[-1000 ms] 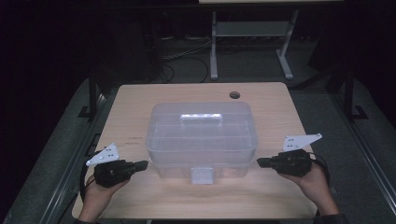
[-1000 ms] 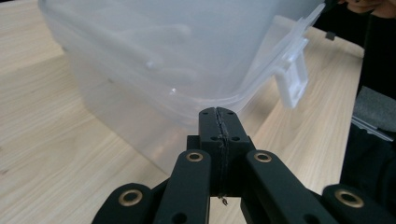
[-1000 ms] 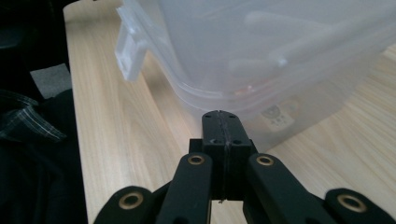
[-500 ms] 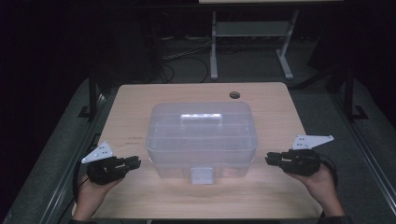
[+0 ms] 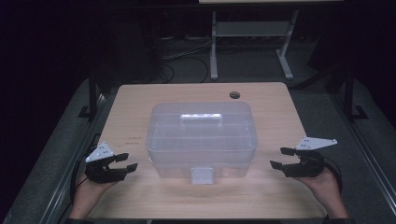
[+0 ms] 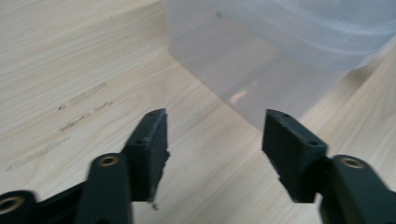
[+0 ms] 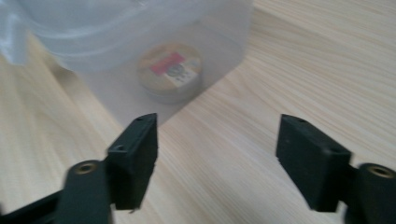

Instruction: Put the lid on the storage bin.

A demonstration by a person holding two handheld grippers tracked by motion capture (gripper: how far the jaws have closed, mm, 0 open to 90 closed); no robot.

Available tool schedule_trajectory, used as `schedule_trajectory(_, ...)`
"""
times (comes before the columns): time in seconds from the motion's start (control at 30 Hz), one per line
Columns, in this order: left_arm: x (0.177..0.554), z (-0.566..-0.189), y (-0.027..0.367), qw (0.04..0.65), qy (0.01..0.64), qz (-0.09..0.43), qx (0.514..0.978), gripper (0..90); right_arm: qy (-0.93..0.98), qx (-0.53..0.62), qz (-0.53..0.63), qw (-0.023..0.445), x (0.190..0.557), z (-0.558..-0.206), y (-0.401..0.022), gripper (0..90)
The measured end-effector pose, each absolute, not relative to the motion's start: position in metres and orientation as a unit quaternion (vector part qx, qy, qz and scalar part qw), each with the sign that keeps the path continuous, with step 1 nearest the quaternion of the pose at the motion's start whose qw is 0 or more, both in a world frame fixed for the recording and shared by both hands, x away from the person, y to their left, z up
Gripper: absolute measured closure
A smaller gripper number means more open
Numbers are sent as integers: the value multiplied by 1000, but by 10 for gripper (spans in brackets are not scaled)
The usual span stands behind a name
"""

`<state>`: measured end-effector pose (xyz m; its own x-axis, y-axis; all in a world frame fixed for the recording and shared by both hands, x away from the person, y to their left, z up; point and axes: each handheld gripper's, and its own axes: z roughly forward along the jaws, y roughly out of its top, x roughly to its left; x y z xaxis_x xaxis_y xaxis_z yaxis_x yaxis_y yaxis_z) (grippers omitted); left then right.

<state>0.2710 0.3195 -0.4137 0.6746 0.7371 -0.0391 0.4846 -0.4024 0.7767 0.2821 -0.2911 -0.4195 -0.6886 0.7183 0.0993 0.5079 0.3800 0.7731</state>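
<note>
Plastic box: clear box (image 5: 201,140) with lid on, mid-table (image 5: 140,102), handle (image 5: 201,117) on top, front latch (image 5: 202,175) facing me. Latch looks down; I cannot tell if it is locked.

Contents: through the wall in the right gripper view I see one round tin (image 7: 169,71) with a red label. Dividers faintly visible from the high view.

Left gripper: left gripper (image 5: 125,162) low over the table, just off the box's left end. Jaws have just been opening; nothing between them, bare wood there in the left gripper view. Box corner (image 6: 261,70) ahead, not touched.

Right gripper: right gripper (image 5: 282,157) mirrors it off the box's right end, apart from the wall. Jaws have just been opening too, released, nothing held.

Progress: I judge this an early stage. Both grippers are free and flank the box; no contact, lid unopened, box unlifted.

Left to do: close in on the box, either both ends for a lift or the latch and handle for opening. Which one I cannot tell.

Risk: smooth clear walls; a side pinch may slip.
</note>
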Motion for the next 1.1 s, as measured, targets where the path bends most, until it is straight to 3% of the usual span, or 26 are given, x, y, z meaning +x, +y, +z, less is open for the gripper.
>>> schedule_trajectory(0.1,272,-416,322,390,377,162,824,312,816,392,401,144,282,-426,-295,177)
schedule_trajectory(0.43,277,-428,326,353,393,161,834,177,809,431,366,161,280,-443,-302,84)
schedule_trajectory(0.63,278,-434,326,338,402,170,834,143,805,445,358,159,278,-455,-304,30)
schedule_trajectory(1.1,279,-454,326,306,405,167,845,131,810,454,333,165,277,-476,-306,16)
